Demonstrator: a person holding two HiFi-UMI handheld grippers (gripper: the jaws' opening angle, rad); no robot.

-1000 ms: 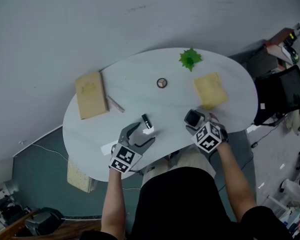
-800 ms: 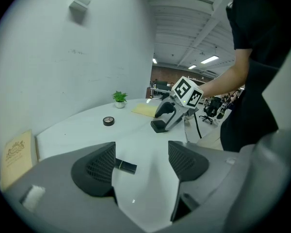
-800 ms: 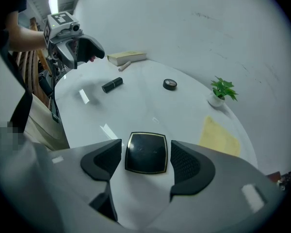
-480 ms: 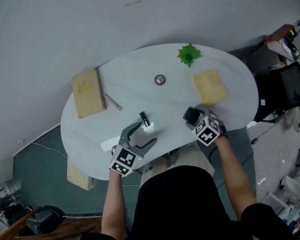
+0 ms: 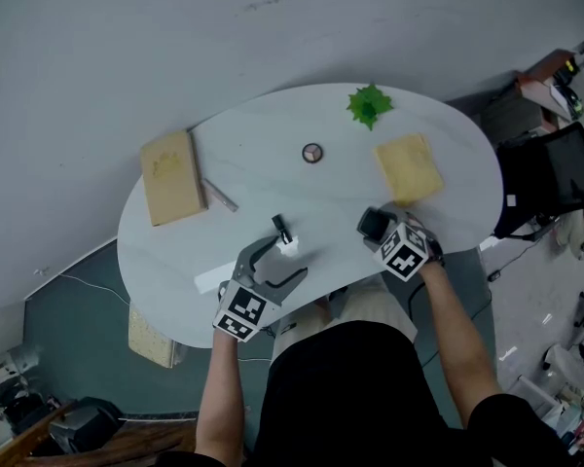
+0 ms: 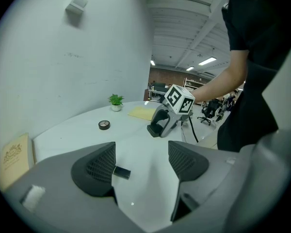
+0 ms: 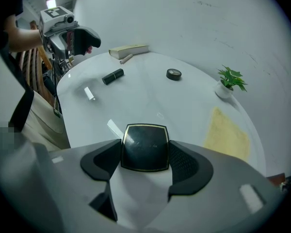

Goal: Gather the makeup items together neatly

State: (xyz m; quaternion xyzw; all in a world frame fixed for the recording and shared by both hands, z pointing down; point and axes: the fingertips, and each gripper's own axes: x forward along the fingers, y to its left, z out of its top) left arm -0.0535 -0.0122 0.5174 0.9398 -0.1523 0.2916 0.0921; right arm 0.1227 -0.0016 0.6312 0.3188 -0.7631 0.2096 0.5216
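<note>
Early stage, by my read: nothing is gathered yet, and the items sit well apart on the table (image 5: 263, 154). Your right gripper (image 5: 373, 227) is at the table's 4 o'clock with its pads closed on the compact (image 5: 373, 224), so that is the one piece in hand. The lipstick (image 5: 282, 230) lies loose at about 7 o'clock from centre, with a small white bit (image 5: 290, 250) just beside it. The round pot (image 5: 312, 153) sits alone at 12 o'clock. The pencil (image 5: 219, 197) lies at 9 o'clock, just beside the book (image 5: 170, 177). Your left gripper (image 5: 277, 266) is at 6 o'clock with its jaws spread wide, holding nothing. Left to do, as I judge it: choose a spot, set the compact down, then bring lipstick, pot and pencil next to it. View notes: only the right gripper view proves the grip, with the compact (image 7: 145, 147) square between both pads and its gold rim showing; from the head it is just a dark block at the gripper's nose. The left gripper view shows the lipstick (image 6: 121, 172) on the table past the inner edge of the left-hand pad, not pinched. It misses the pencil, which the right gripper view catches (image 7: 126, 58). Only the head view gives the whole spread, pad (image 5: 409, 168) at 2 o'clock and plant (image 5: 369, 105) at 1 o'clock.
</note>
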